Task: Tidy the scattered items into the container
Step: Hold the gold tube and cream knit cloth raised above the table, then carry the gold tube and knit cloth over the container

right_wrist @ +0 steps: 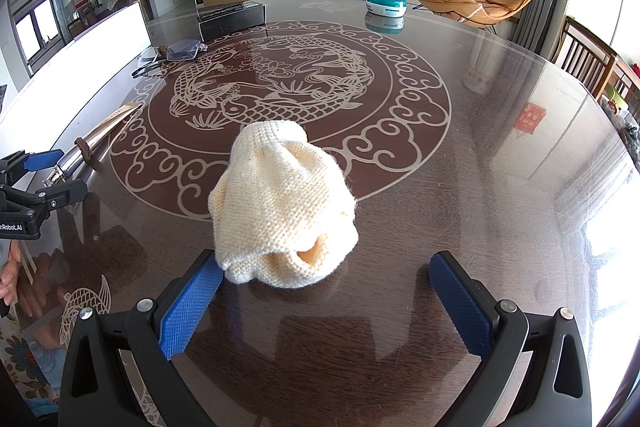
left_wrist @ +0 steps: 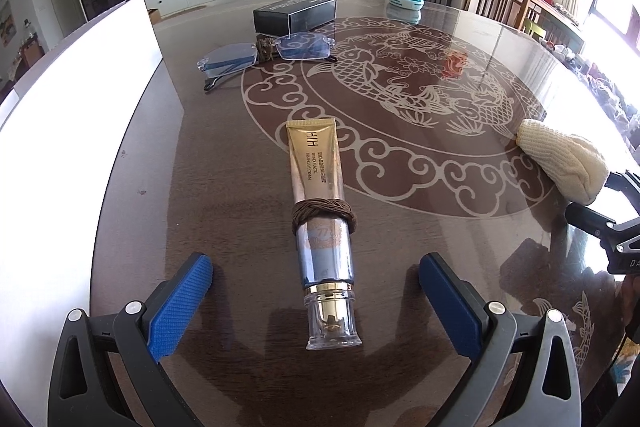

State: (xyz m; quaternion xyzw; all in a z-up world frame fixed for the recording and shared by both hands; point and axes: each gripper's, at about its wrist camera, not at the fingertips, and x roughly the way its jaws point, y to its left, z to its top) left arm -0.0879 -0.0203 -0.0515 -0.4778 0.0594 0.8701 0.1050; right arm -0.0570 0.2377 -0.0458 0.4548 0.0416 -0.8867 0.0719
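A gold and silver cream tube [left_wrist: 320, 211] with a brown hair tie [left_wrist: 324, 215] looped around it lies on the dark table, its clear cap between the fingers of my open left gripper [left_wrist: 316, 267]. A cream knitted pouch [right_wrist: 280, 211] lies just ahead of my open right gripper [right_wrist: 326, 267], its near edge touching the left blue pad [right_wrist: 192, 303]. The pouch [left_wrist: 568, 159] also shows at the right in the left wrist view. Rimless glasses [left_wrist: 264, 55] lie farther back. A white container wall [left_wrist: 76, 131] stands at the left.
A black box [left_wrist: 296, 13] sits behind the glasses, and a teal and white round case [right_wrist: 386, 4] stands far back. Wooden chairs [right_wrist: 592, 63] line the table's right side. A hand [right_wrist: 10, 275] holds the left gripper [right_wrist: 36, 187] at the left edge.
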